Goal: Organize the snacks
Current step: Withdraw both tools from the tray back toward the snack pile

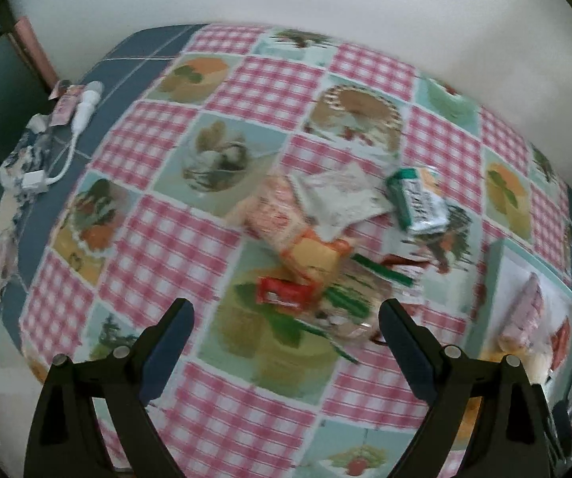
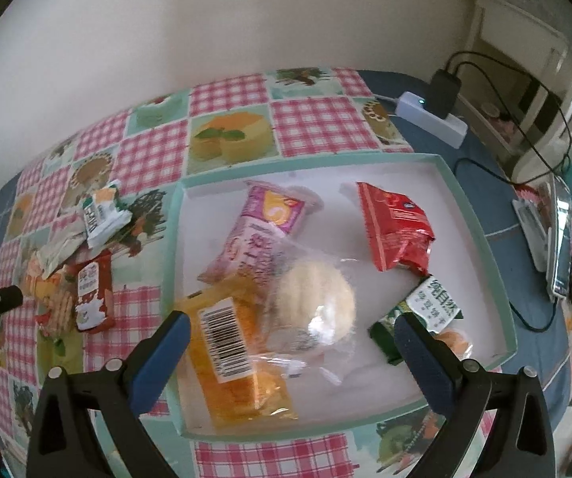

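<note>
My left gripper (image 1: 286, 314) has its jaws spread wide and holds nothing; it hangs above the loose pile of snacks (image 1: 317, 247) on the checked tablecloth (image 1: 190, 239). My right gripper (image 2: 289, 330) is also spread and empty, over the shallow tray (image 2: 481, 231), where several packets already lie: an orange packet with a barcode (image 2: 226, 342), a clear bag with a pale round bun (image 2: 313, 302), a pink packet (image 2: 258, 235), a red packet (image 2: 397, 227) and a small green one (image 2: 429, 310).

The snacks in the pile look light and soft, in thin slippery film. I think it is best to pinch a packet at its sealed edge or across its flat middle, gently, because the biscuits inside may break. The small red packet (image 1: 282, 292) is nearest to my left jaws and lies on top, so it seems the easiest. The packets overlap, so lifting one may drag another.

Around: a white cable (image 1: 75, 127) to the far left, and a power strip with charger (image 2: 437, 111) behind the tray. Neither stands in my way.
</note>
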